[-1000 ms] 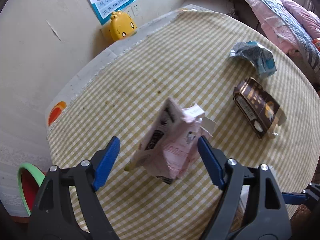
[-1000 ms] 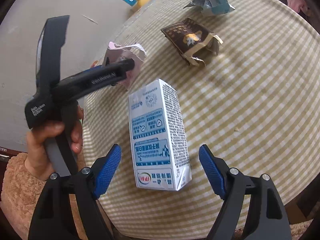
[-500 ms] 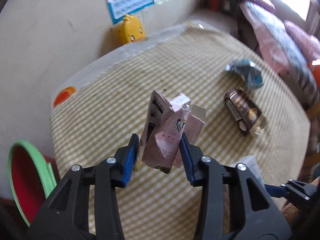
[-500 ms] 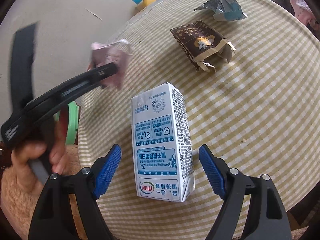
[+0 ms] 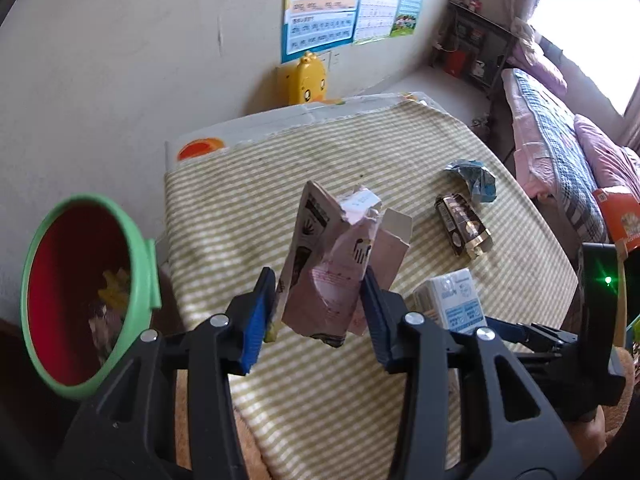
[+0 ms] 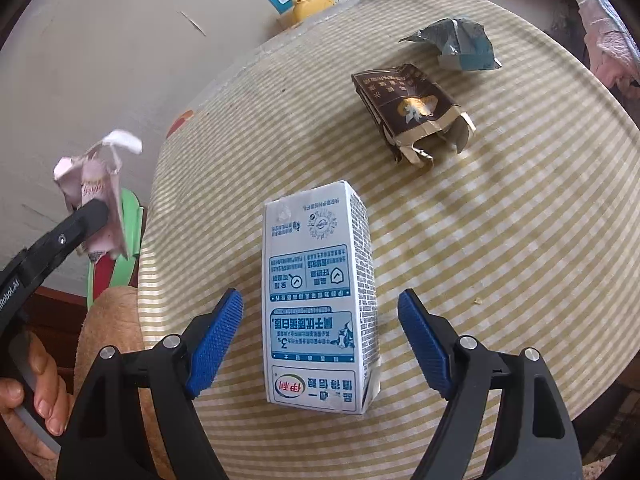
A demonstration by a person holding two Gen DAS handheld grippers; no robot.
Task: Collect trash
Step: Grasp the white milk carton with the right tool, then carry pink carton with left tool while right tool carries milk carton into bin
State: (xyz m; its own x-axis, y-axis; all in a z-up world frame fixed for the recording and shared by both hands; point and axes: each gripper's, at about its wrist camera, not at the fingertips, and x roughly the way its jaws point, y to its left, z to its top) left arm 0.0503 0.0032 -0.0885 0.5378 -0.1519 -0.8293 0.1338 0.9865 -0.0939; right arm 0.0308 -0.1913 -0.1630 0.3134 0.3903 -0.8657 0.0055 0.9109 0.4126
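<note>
My left gripper (image 5: 318, 300) is shut on a crumpled pink carton (image 5: 336, 264) and holds it above the table's left part; the pink carton also shows in the right wrist view (image 6: 98, 200). A green-rimmed red bin (image 5: 80, 296) stands left of the table with some trash inside. My right gripper (image 6: 320, 340) is open, its fingers on either side of a white and blue milk carton (image 6: 320, 296) lying on the checked tablecloth (image 6: 500, 240). A brown flattened box (image 6: 412, 112) and a crumpled blue wrapper (image 6: 460, 44) lie farther back.
The round table stands against a beige wall with posters (image 5: 328, 4) and a yellow duck-shaped item (image 5: 308, 80). A bed with pink bedding (image 5: 560, 136) lies to the right. The bin's rim (image 6: 128, 232) shows beside the table's left edge.
My left gripper closed on the pink carton, lifted it and swung left toward the bin. My right gripper moved slightly closer over the milk carton and stays open.
</note>
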